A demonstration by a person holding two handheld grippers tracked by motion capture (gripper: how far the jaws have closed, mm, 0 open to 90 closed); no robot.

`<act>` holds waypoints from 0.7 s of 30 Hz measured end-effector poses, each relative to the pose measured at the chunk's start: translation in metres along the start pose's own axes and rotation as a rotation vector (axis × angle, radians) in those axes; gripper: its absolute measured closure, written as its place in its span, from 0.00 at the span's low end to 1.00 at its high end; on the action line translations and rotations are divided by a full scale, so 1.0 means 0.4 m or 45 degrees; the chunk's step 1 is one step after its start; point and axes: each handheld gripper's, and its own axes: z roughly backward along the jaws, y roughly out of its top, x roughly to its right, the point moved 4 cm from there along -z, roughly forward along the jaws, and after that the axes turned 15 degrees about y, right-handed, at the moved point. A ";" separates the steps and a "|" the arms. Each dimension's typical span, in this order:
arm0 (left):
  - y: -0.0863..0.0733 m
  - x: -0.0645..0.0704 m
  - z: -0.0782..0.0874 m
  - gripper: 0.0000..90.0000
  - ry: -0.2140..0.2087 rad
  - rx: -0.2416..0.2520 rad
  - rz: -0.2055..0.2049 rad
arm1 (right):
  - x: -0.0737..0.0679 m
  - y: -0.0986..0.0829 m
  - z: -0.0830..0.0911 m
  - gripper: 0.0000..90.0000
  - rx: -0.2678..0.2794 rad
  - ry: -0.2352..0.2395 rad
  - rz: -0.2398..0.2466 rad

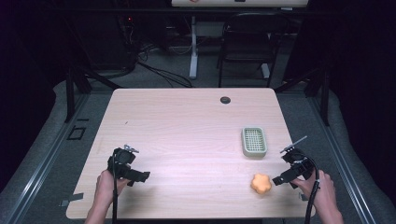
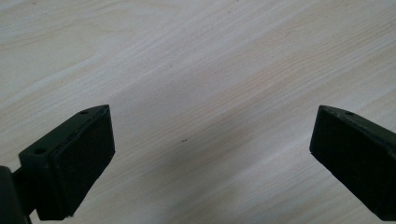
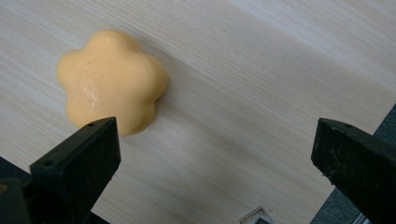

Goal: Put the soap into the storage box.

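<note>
An orange flower-shaped soap lies on the light wooden table near its front right. It looks glossy and lobed in the right gripper view, just beyond the left jaw. My right gripper hovers open right beside the soap, jaws wide apart and holding nothing. A pale green soap dish with a slotted grid sits behind the soap. My left gripper stands open at the front left over bare wood.
A small dark round grommet sits in the table's far edge. Beyond the table stand a black chair and a white table leg with cables on the floor. The table's front right edge lies close to my right gripper.
</note>
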 end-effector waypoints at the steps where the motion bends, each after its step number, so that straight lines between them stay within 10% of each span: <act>1: -0.001 0.001 0.001 0.00 -0.001 -0.002 -0.004 | 0.000 0.000 0.000 0.01 0.000 0.000 0.000; 19: 0.016 0.018 0.008 0.00 -0.003 0.017 -0.035 | -0.066 -0.001 -0.005 0.00 0.045 0.067 0.055; 21: 0.016 0.019 0.006 0.00 -0.004 0.015 -0.036 | -0.082 0.006 -0.003 0.00 -0.050 0.080 0.102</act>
